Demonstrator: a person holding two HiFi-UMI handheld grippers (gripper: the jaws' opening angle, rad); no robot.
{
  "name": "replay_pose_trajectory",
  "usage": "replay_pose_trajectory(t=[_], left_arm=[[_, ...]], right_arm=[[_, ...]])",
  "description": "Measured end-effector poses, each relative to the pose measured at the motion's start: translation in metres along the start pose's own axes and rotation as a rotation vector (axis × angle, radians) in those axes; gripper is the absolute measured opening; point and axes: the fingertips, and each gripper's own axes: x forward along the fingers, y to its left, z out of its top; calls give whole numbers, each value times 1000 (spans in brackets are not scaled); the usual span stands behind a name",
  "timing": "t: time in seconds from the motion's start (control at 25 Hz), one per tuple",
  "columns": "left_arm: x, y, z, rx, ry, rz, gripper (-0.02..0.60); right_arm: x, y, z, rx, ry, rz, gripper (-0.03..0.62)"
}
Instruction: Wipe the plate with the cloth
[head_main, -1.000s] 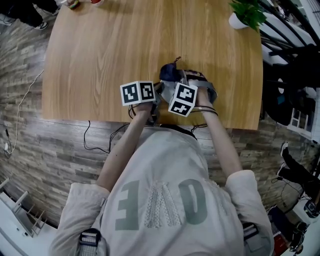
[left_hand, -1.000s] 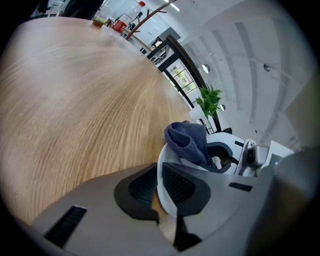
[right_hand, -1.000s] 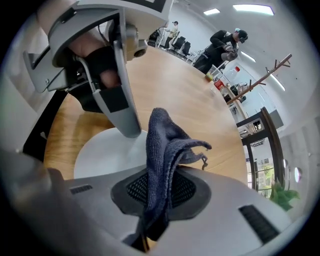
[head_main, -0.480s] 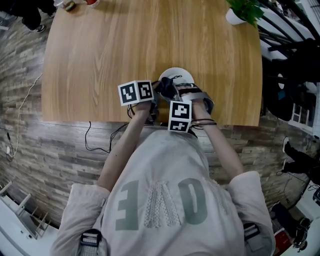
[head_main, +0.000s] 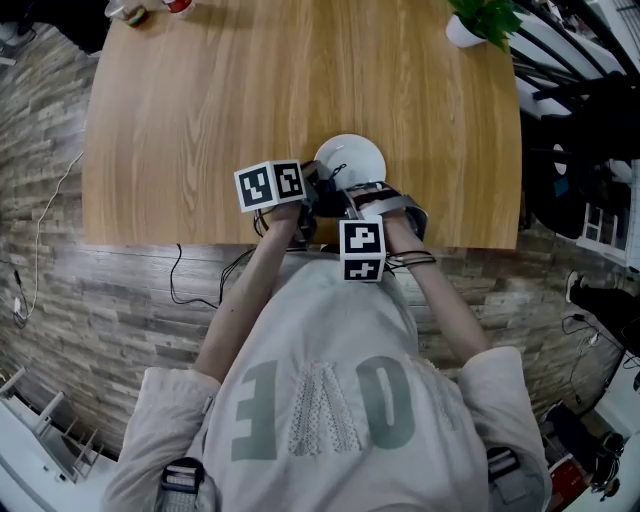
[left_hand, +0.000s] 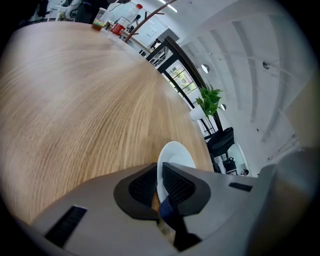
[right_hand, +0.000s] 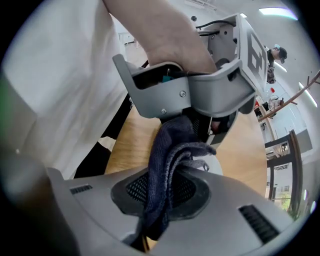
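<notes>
A white plate (head_main: 352, 158) lies near the front edge of the wooden table (head_main: 200, 100). My left gripper (head_main: 310, 190) is shut on the plate's near-left rim; in the left gripper view the rim (left_hand: 172, 155) runs edge-on between the pads. My right gripper (head_main: 347, 203) points steeply down at the plate's near edge and is shut on a dark blue cloth (right_hand: 172, 145), which bunches out of its jaws. In the right gripper view the cloth hangs against the left gripper (right_hand: 200, 95), with a sliver of plate (right_hand: 217, 167) beside it.
A potted plant (head_main: 480, 20) stands at the table's far right corner. Bottles and cups (head_main: 140, 8) sit at the far left corner. The table's front edge lies just behind both grippers. Dark chairs (head_main: 590, 150) crowd the floor on the right.
My right gripper has drawn the cloth back across the plate toward the table's front edge, uncovering most of the plate. The left gripper has held still.
</notes>
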Motion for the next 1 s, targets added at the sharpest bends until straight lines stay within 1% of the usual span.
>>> replay_pose_trajectory(t=[0.08,0.16,0.24,0.32,0.4,0.52,0.6,0.64,0.68,0.72,0.8,0.92,1.0], left_arm=[[-1,-1,-1,21,-13,2,40],[-3,-5,-1,63,-33,-2,40],[-8,-9,2,88,-61,-13,59],[-16,-12,12,64,-109,-33,131],[-28,-12,24,21,-164,-45,170],[-46,-5,37,-13,-227,-43,170],[-62,1,49,-11,-295,-39,164],[-70,5,57,-1,-342,-32,104],[-78,9,64,10,-385,-17,5],[-83,14,69,20,-413,2,5],[-90,20,73,33,-435,26,5],[-96,24,73,46,-440,39,5],[-96,25,68,49,-430,41,5]], right_arm=[[-2,-2,0,24,-16,3,57],[-7,-8,-4,64,-26,-5,57],[-14,-18,-10,102,-27,-25,57],[-20,-30,-19,133,-23,-54,57],[-26,-43,-28,162,-20,-88,57],[-29,-66,-37,201,-14,-141,57],[-28,-85,-36,226,-23,-177,57],[-26,-94,-33,238,-32,-189,57],[-24,-101,-30,246,-41,-197,57],[-21,-107,-26,247,-46,-204,57],[-11,-113,-20,234,-45,-213,57],[6,-115,-13,202,-24,-214,57],[15,-115,-13,186,-2,-213,57]])
